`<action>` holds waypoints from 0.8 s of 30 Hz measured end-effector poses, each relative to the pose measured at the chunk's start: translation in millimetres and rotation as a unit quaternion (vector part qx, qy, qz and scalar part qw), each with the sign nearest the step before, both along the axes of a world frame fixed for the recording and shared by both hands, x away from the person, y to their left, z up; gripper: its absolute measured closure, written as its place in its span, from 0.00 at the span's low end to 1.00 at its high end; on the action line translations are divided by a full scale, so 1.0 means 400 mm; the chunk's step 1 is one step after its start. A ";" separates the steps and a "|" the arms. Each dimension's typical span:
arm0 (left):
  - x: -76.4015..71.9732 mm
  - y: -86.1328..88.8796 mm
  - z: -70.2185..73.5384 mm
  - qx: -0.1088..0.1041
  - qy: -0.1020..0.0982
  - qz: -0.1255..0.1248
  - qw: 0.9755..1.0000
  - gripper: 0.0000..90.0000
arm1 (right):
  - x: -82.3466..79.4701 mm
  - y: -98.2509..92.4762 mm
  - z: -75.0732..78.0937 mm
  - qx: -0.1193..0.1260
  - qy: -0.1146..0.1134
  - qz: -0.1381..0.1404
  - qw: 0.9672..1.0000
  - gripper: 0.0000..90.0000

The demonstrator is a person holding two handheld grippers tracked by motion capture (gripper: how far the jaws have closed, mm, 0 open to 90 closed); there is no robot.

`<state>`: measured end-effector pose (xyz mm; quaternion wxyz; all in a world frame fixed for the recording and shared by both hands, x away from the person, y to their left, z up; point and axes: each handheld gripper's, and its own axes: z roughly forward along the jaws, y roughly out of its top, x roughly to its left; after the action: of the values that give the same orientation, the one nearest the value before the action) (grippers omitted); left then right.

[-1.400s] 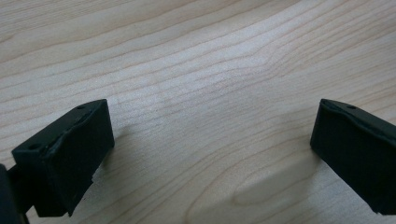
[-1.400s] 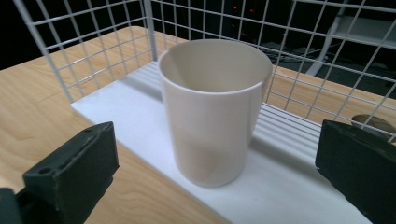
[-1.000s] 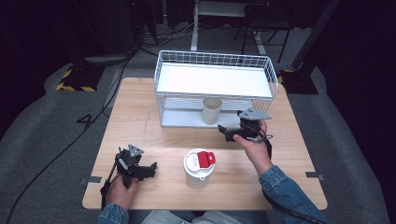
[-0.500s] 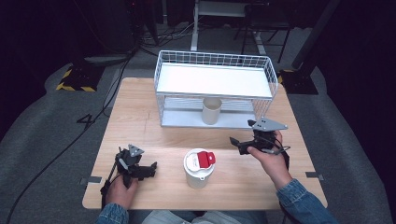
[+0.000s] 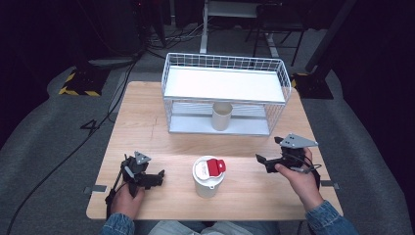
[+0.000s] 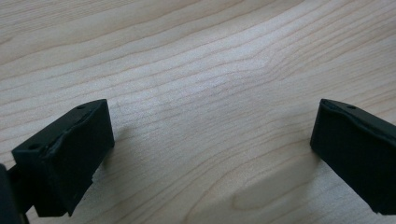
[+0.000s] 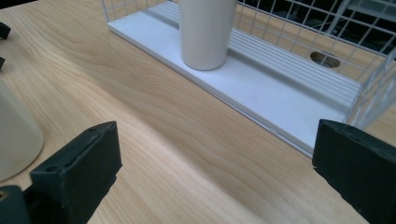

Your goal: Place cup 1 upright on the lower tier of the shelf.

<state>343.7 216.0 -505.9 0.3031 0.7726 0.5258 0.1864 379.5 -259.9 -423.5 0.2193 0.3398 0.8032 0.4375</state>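
We find the lidded cup (image 5: 208,176) upright on the wooden table (image 5: 147,122) near its front edge, between the grippers, its red lid tab toward the right. The left gripper (image 5: 157,179) and right gripper (image 5: 262,162) both stand wide apart, empty. The right gripper view shows a plain cup (image 7: 205,30) upright on the wire shelf's (image 5: 222,93) lower deck.

Light wooden table (image 5: 147,117) fills the frame centre. White wire two-tier rack (image 5: 225,93) sits upper centre, a cream cylindrical cup (image 5: 221,116) on its lower shelf. White lidded cup with red tab (image 5: 209,175) stands lower centre. Your left gripper (image 5: 155,178) rests lower left, your right gripper (image 5: 262,163) lower right, both apart from that cup.
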 end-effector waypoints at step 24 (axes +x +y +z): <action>0.001 0.002 0.000 0.001 0.000 -0.005 1.000 0.00 | -0.059 -0.166 -0.149 -0.032 0.056 -0.065 0.996 0.05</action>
<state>344.3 216.6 -505.9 0.3036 0.7754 0.5218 0.1853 356.0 -326.2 -483.0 0.2127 0.4083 0.8039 0.3765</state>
